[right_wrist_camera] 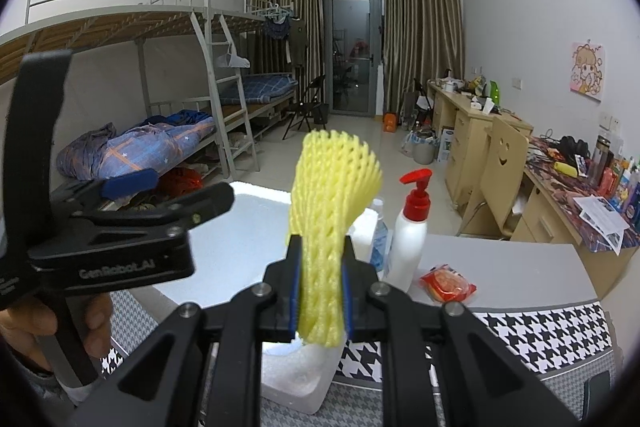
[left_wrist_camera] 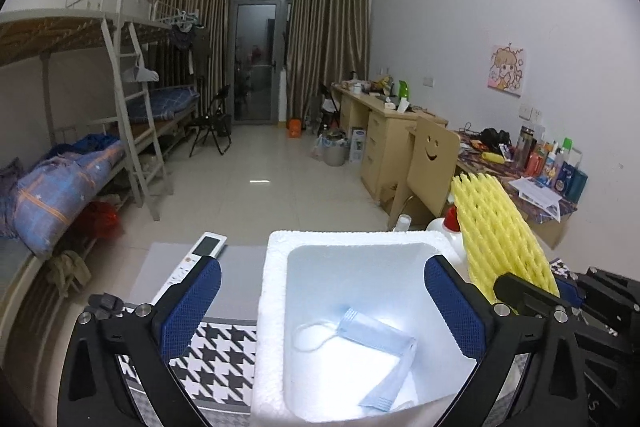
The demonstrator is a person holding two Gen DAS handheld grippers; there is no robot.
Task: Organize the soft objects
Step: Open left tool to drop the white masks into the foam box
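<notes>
My left gripper stands wide open above a white foam box. A light blue face mask lies loose on the box floor, below the blue pads and untouched by them. My right gripper is shut on a yellow foam net sleeve, which sticks up from between its pads. In the left wrist view the sleeve rises just right of the box. The right wrist view shows the left gripper from the side over the box, with a hand on its grip.
A white remote control lies left of the box. A red-topped pump bottle, a small clear bottle and a red packet stand right of it. Houndstooth cloth covers the table's near edge. Bunk beds left, desks right.
</notes>
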